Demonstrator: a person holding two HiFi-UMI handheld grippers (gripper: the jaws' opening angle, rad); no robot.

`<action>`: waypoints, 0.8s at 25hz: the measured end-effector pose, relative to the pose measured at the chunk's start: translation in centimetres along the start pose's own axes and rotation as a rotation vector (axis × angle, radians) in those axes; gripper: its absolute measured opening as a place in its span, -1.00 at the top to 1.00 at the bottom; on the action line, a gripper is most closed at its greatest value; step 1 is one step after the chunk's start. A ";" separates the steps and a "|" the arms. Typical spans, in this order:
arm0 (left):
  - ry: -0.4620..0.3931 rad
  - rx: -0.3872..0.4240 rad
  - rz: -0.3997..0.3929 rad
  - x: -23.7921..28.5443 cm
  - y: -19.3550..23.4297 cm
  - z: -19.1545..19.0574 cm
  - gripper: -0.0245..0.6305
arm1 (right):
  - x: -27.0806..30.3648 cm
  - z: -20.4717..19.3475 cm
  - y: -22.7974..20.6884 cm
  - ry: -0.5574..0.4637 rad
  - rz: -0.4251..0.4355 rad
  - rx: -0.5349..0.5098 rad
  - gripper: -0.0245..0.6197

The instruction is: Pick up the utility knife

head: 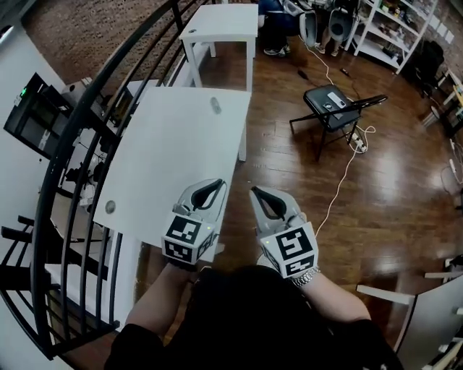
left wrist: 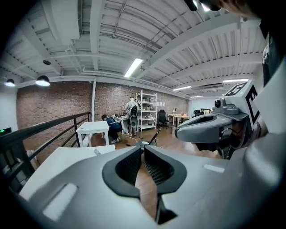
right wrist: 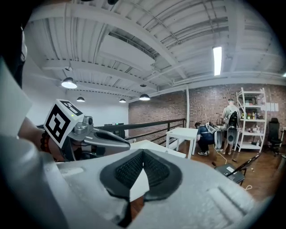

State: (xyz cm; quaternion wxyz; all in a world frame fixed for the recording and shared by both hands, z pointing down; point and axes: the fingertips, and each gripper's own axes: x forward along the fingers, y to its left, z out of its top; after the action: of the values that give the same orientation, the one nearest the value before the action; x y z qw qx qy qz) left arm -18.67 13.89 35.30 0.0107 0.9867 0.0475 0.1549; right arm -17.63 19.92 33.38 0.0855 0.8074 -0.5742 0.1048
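The utility knife [head: 215, 105] is a small grey thing lying near the far end of the long white table [head: 173, 152]. The left gripper view shows the utility knife [left wrist: 97, 152] as a small sliver on the tabletop. My left gripper [head: 217, 185] hangs over the table's near right corner, well short of the knife, its jaws shut with nothing between them. My right gripper [head: 255, 192] is beside it over the wooden floor, also shut and empty. The left gripper [left wrist: 143, 146] and the right gripper [right wrist: 143, 152] each fill the lower part of their own views, pads together.
A small round thing [head: 110, 207] lies on the table's near left. A second white table [head: 221, 22] stands beyond. A folding chair [head: 336, 105] and a white cable [head: 346, 173] are on the floor at right. A black railing [head: 79, 144] runs along the left.
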 end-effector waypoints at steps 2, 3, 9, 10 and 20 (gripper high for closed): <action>0.000 -0.008 0.027 1.9 -0.8 0.6 0.80 | -0.7 -0.3 -2.3 -0.001 0.016 -0.006 0.95; 0.002 -0.011 0.037 2.7 -1.2 0.7 0.79 | -1.0 -0.6 -3.2 0.000 0.023 -0.006 0.95; -0.006 -0.027 0.090 6.1 -2.1 1.1 0.77 | -1.5 -1.6 -6.6 0.003 0.075 -0.019 0.95; -0.008 -0.032 0.100 6.8 -2.0 0.8 0.76 | -1.3 -2.1 -7.1 0.002 0.082 -0.025 0.95; -0.010 -0.119 0.182 17.0 4.6 -0.7 0.63 | 6.7 -3.3 -14.8 0.043 0.149 -0.086 0.95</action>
State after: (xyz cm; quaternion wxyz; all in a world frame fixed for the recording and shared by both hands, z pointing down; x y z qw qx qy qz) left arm -2.34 10.97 41.34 0.0553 0.9854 -0.0517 0.1527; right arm -1.72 19.51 38.07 0.1246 0.7555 -0.6348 0.1035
